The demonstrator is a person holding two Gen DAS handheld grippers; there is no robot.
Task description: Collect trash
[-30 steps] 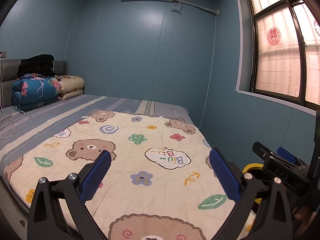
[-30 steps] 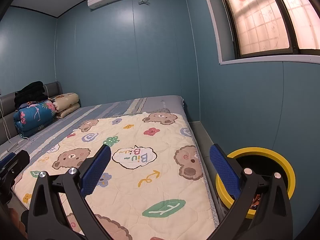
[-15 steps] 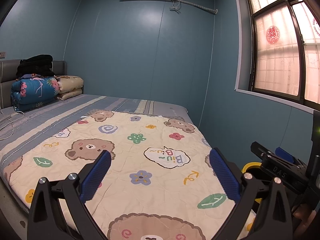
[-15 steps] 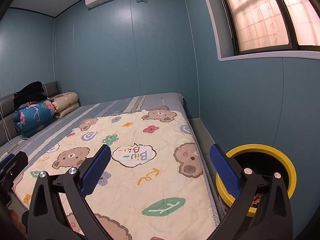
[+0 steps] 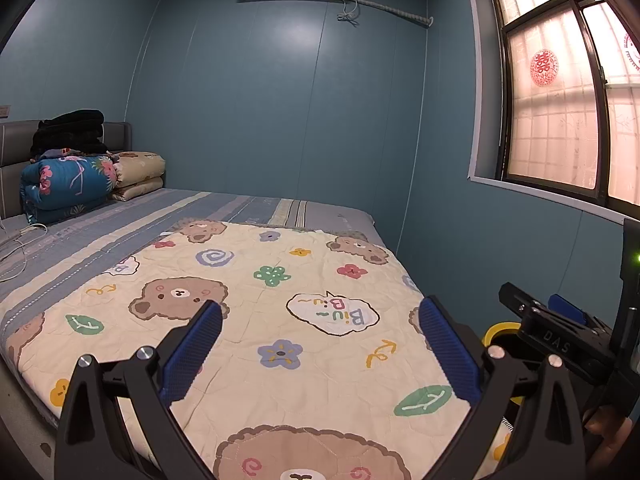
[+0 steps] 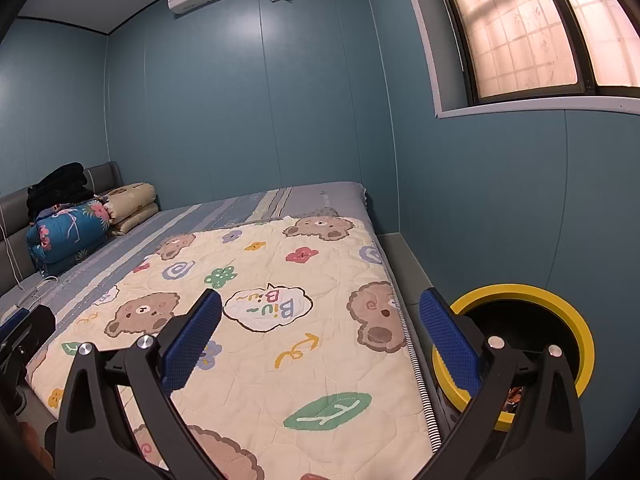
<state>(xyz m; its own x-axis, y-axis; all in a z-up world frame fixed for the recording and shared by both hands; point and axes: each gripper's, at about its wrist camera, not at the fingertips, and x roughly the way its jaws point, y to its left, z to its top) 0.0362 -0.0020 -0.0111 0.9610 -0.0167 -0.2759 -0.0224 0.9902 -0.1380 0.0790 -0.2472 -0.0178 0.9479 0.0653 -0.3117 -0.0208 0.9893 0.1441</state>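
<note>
My left gripper is open and empty, held above the cream bear-print quilt on the bed. My right gripper is open and empty too, above the quilt's right side. A black trash bin with a yellow rim stands on the floor between the bed and the right wall; some orange-brown scraps show inside it. The bin's rim also shows in the left wrist view, behind the right gripper's body. I see no loose trash on the bed.
Folded blankets and dark clothes are piled at the headboard on the left. A white cable lies on the striped sheet. Blue walls close in at the back and right, with a window above the bin.
Both views have shifted slightly; the grippers drifted a little over the bed. Both grippers stay open and empty.
</note>
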